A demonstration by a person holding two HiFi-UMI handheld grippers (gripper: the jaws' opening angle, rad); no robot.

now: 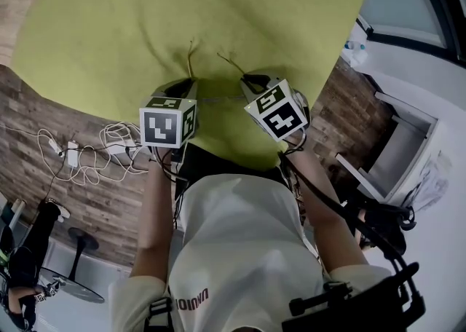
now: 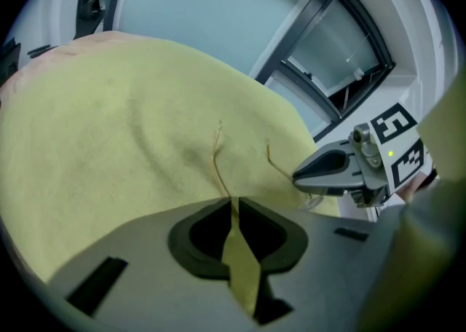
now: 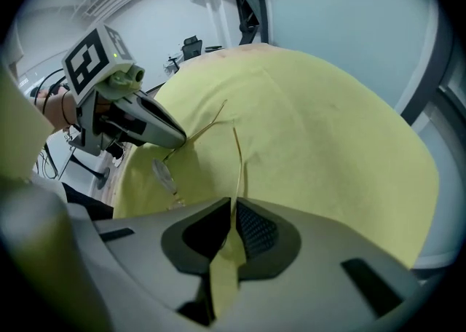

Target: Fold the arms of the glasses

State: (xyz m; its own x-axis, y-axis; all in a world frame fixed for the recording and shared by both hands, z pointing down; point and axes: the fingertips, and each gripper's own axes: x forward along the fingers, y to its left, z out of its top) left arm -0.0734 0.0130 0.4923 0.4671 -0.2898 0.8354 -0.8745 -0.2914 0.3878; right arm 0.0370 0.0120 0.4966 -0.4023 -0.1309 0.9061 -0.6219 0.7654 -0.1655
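**Fig. Both grippers at the glasses, arms not yet folded.**

**Jaws.** L gripper: jaws narrowed to a slit and pinched on the left temple arm, a thin gold wire running from the tips toward 12 o'clock. R gripper: same state, its slit nipped on the right temple arm, also leading to 12 o'clock. In each gripper view the other gripper's tip sits at the root of the other wire.

**Task object.** The glasses lie on the yellow-green cloth between the two grippers. One clear lens shows at approx. 10 o'clock of the R jaws. Both arms stand open, splayed away from the person. The frame front is mostly hidden under the grippers in the head view.

**Handling (est.).** Very light. The wire is springy and easily bent, the lenses are slick and scratch-prone, and the hinges are delicate. Prob. best to steady the frame near a hinge or the bridge and swing one arm at mid-length with low force, not at its tip.

**Surroundings.** The cloth is soft and wrinkled, so it could be caught in the jaws. The grippers are close together and crowd each other. White cables and a charger lie on the wood-grain surface at 9 o'clock, well apart. White furniture stands at 3 o'clock.
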